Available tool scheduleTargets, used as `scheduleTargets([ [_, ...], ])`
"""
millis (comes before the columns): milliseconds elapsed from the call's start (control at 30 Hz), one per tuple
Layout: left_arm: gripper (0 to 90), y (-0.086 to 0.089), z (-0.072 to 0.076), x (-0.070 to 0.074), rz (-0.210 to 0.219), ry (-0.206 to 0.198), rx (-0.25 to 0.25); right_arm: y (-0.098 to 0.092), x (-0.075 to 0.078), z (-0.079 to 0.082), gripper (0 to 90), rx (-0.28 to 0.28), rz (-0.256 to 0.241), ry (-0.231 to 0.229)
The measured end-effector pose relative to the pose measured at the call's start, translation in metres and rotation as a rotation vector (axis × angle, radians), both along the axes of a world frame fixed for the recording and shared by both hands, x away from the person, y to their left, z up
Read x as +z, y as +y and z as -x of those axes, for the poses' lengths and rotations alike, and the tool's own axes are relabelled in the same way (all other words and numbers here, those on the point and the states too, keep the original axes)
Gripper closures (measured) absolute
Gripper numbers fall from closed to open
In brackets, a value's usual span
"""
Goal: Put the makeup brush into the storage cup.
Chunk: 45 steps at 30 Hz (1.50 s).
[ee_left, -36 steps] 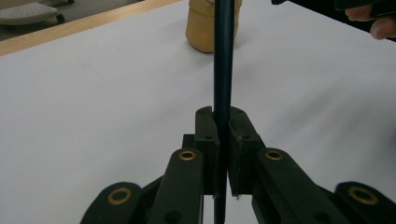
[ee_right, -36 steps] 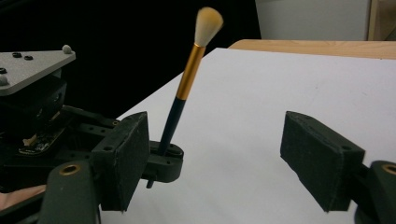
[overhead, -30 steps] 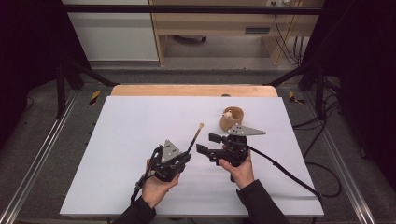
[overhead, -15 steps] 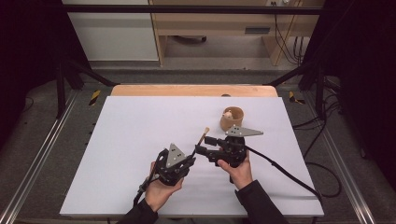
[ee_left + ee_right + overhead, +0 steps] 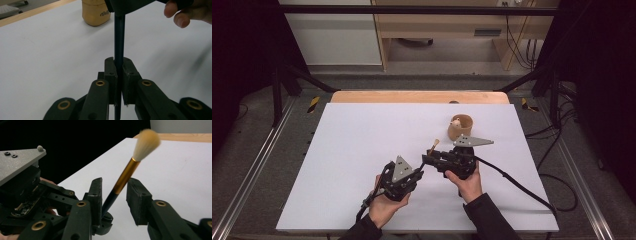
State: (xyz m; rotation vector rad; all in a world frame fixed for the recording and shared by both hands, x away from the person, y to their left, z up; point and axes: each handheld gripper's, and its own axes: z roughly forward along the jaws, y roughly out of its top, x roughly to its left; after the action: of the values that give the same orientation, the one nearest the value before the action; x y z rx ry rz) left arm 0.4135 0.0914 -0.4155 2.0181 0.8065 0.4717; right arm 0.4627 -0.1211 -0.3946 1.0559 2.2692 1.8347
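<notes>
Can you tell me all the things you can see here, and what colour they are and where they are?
brush: one, dark handle, gold band, pale bristles, held up between the two grippers, near the middle of the table
wooden cup: one, light brown, on the far right part of the table, with something pale inside that is too small to tell
table: one, white top with a wooden strip along the far edge
left hand-held gripper: one, black, jaws shut on the brush handle
right hand-held gripper: one, black, jaws open either side of the brush, one pad touching it
hands: two, near edge of the table, each holding a gripper
</notes>
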Motion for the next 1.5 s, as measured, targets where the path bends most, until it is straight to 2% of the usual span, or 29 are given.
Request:
scheduleTargets([
  [167,84.0,-0.001,0.001,0.000,-0.001,0.000,-0.007,0.000,0.000,0.001,76.7,0.018,-0.006,0.011],
  [300,84.0,-0.002,0.001,-0.001,-0.003,0.000,-0.010,-0.001,0.001,0.001,79.8,0.040,-0.018,0.017],
  [633,83.7,-0.003,0.001,-0.002,-0.008,0.001,-0.015,-0.001,0.002,0.002,83.3,0.072,-0.037,0.032],
  [800,83.1,-0.003,0.000,-0.002,-0.009,0.000,-0.018,-0.001,0.002,0.003,83.6,0.074,-0.033,0.024],
  [1000,76.5,0.000,0.001,-0.001,-0.005,-0.014,-0.025,-0.003,0.005,0.004,83.6,0.054,-0.017,0.000],
  [1200,65.4,0.008,0.000,0.003,0.018,-0.032,-0.018,-0.008,0.008,0.004,83.5,0.013,0.032,-0.043],
  [1500,48.3,0.025,-0.008,0.006,0.047,-0.019,0.007,-0.017,0.010,0.004,83.5,-0.045,0.083,-0.087],
])
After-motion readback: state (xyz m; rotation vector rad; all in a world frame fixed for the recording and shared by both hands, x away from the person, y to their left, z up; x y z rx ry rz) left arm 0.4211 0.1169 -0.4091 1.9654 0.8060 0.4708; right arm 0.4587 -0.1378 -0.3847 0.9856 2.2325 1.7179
